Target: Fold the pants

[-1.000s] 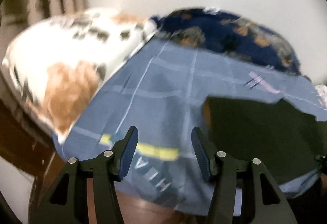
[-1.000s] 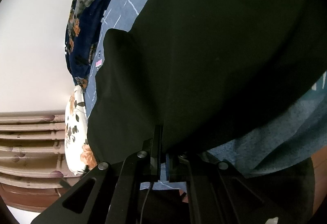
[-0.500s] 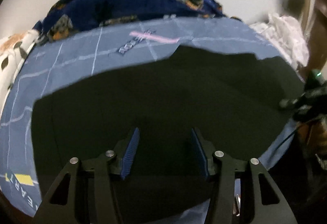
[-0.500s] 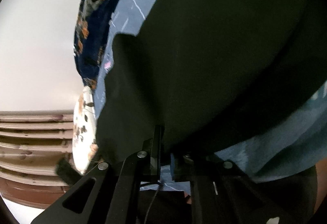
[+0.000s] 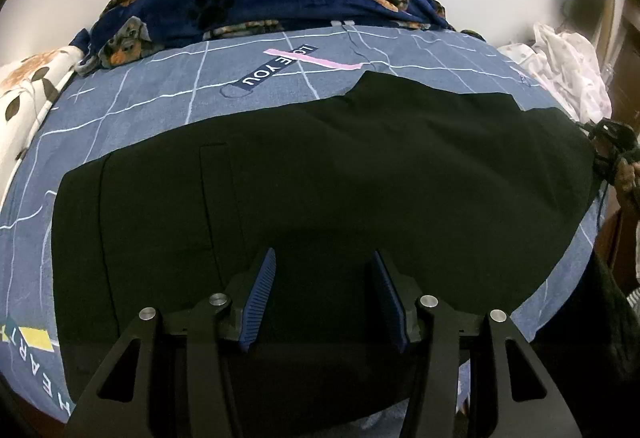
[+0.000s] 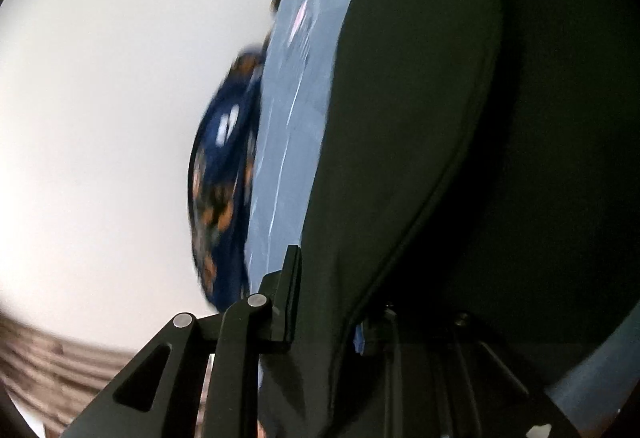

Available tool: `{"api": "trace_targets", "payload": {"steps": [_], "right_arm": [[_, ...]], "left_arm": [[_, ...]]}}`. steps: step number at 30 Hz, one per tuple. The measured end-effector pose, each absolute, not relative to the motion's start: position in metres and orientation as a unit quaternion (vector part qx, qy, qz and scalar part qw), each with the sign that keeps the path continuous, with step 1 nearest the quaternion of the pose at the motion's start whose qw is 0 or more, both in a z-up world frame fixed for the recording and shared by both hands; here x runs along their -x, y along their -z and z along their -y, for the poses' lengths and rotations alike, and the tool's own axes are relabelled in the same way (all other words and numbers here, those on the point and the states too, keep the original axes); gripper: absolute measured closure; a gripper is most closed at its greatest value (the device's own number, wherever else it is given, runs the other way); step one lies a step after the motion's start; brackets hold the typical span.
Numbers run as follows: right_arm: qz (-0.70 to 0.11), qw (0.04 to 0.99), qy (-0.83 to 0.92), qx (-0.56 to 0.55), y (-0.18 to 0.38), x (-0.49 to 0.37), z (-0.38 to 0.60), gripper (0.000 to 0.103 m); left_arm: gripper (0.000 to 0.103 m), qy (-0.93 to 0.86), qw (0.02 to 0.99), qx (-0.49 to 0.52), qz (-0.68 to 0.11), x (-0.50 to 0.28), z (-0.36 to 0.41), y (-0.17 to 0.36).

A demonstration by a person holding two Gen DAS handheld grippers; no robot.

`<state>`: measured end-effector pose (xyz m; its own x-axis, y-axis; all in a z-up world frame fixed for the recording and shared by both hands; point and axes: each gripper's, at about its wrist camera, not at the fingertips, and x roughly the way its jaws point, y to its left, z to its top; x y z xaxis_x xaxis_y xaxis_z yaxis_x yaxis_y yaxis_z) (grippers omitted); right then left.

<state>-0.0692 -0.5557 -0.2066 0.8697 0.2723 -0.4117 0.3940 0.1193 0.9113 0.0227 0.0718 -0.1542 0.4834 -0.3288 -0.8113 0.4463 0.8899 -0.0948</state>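
1. The black pants (image 5: 320, 174) lie spread flat across the bed (image 5: 168, 90), on its blue sheet with white lines, with the waistband toward the left of the left wrist view and the legs running off to the right.
2. The left hand-held gripper (image 5: 323, 290) hovers over the near edge of the pants with its fingers spread and nothing between them.
3. The right hand-held gripper (image 6: 332, 302) sits at the hem end; its jaws have just been opening. A fold of black cloth hangs between them, but blur and shadow hide whether the pads press on it.
4. The cloth looks thin, soft and light, so it likely drapes and sags when lifted, and can slide on the smooth sheet.
5. Seams look like the best holds: the waistband corner on the left and the hem corner on the right, pinching both layers together.
6. A dark blue blanket (image 5: 272, 2) with a dog print lies bunched behind, well apart from the pants.
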Motion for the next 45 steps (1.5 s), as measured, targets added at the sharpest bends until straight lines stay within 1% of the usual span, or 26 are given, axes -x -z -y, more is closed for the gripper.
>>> {"api": "trace_targets", "payload": {"steps": [1, 3, 6, 10, 13, 15, 19, 20, 26, 32, 37, 38, 39, 40, 42, 43, 44, 45], "right_arm": [[-0.241, 0.698, 0.051, -0.673, 0.210, 0.071, 0.570, 0.082], [-0.244, 0.701, 0.068, -0.666, 0.209, 0.072, 0.585, 0.095], [-0.268, 0.716, 0.092, -0.638, 0.202, 0.071, 0.593, 0.099], [-0.269, 0.749, 0.111, -0.596, 0.179, 0.086, 0.598, 0.099], [-0.259, 0.751, 0.121, -0.596, 0.176, 0.107, 0.607, 0.099], [-0.255, 0.745, 0.127, -0.603, 0.180, 0.123, 0.610, 0.099], [-0.256, 0.721, 0.128, -0.631, 0.208, 0.147, 0.616, 0.099], [-0.249, 0.717, 0.123, -0.639, 0.212, 0.150, 0.617, 0.101], [-0.225, 0.701, 0.109, -0.668, 0.221, 0.160, 0.629, 0.101], [-0.217, 0.695, 0.098, -0.678, 0.222, 0.169, 0.634, 0.097], [-0.220, 0.683, 0.089, -0.691, 0.227, 0.169, 0.639, 0.098], [-0.223, 0.681, 0.087, -0.693, 0.226, 0.168, 0.640, 0.097], [-0.218, 0.679, 0.085, -0.696, 0.225, 0.170, 0.642, 0.094], [-0.197, 0.682, 0.097, -0.697, 0.221, 0.179, 0.647, 0.092], [-0.153, 0.685, 0.120, -0.702, 0.214, 0.202, 0.659, 0.076], [-0.139, 0.683, 0.134, -0.705, 0.212, 0.213, 0.665, 0.072], [-0.138, 0.683, 0.145, -0.702, 0.210, 0.220, 0.669, 0.065], [-0.142, 0.688, 0.157, -0.694, 0.206, 0.226, 0.673, 0.065]], "left_arm": [[0.051, 0.226, 0.859, -0.065, -0.455, -0.023, -0.072, 0.154], [0.051, 0.224, 0.859, -0.065, -0.456, -0.023, -0.071, 0.156], [0.051, 0.224, 0.859, -0.067, -0.455, -0.024, -0.071, 0.156], [0.051, 0.229, 0.857, -0.066, -0.457, -0.024, -0.071, 0.154], [0.051, 0.236, 0.855, -0.059, -0.458, -0.025, -0.072, 0.154], [0.051, 0.238, 0.855, -0.058, -0.457, -0.024, -0.071, 0.154], [0.051, 0.244, 0.855, -0.055, -0.455, -0.023, -0.072, 0.155], [0.051, 0.245, 0.855, -0.055, -0.454, -0.023, -0.073, 0.155], [0.051, 0.245, 0.855, -0.060, -0.454, -0.022, -0.072, 0.155], [0.051, 0.245, 0.855, -0.062, -0.453, -0.022, -0.072, 0.155], [0.051, 0.244, 0.855, -0.061, -0.453, -0.022, -0.071, 0.154], [0.051, 0.244, 0.855, -0.061, -0.453, -0.022, -0.071, 0.154], [0.051, 0.244, 0.855, -0.062, -0.453, -0.022, -0.071, 0.154], [0.051, 0.245, 0.855, -0.061, -0.453, -0.023, -0.071, 0.154], [0.051, 0.245, 0.855, -0.061, -0.452, -0.023, -0.071, 0.154], [0.051, 0.245, 0.855, -0.061, -0.452, -0.023, -0.071, 0.154], [0.051, 0.245, 0.855, -0.061, -0.452, -0.023, -0.071, 0.154], [0.051, 0.245, 0.855, -0.060, -0.452, -0.023, -0.071, 0.154]]}}
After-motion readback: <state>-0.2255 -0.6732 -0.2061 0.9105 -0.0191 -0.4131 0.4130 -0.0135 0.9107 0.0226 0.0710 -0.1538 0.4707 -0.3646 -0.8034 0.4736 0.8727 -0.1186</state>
